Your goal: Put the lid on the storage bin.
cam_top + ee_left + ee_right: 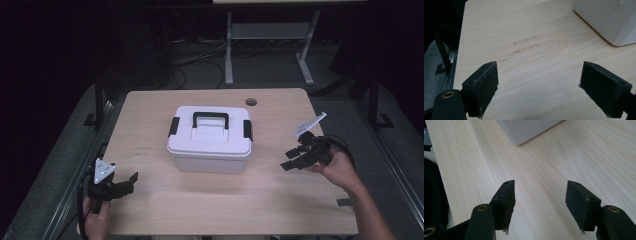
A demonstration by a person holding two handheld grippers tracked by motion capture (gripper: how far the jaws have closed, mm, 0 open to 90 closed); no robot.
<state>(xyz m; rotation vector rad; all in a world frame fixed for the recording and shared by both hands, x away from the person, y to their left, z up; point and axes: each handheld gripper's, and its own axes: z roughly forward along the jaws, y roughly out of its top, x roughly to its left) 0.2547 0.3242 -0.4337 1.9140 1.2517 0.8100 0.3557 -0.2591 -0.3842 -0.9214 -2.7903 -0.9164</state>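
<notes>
Resting nearest the person's edge of the table (280, 200), two grippers are sitting one to each side, each held in one hand. The left gripper (125, 184) is lying low at the near left corner, its jaws spread wide with nothing between them; the left gripper view is showing the two black pads (484, 87) standing far apart over bare wood. The right gripper (295, 161) is hovering at the right side, a little farther in, its jaws likewise parted and empty, and the right hand (340, 167) is wrapping its handle.

Sitting between and beyond them, well apart from both, one white storage box (210, 142) is standing upright at the table's middle. The lid is lying closed on it, carrying one black handle (211, 119) folded flat and two black latches (174, 126), one at each end.

Looking from above, the high view is giving the lid, handle and latches; the gripper views are catching just a plain white lower corner of the box (609, 20) at their upper edges. The left gripper view is also picking up faint pencil-like marks (525, 46) on the wood.

Pale wood grain is covering the tabletop, with one round cable hole (251, 102) near the far edge. Beyond it, a grey floor, loose cables (200, 55) and the white legs of another table (229, 50) are fading into a dark room.
</notes>
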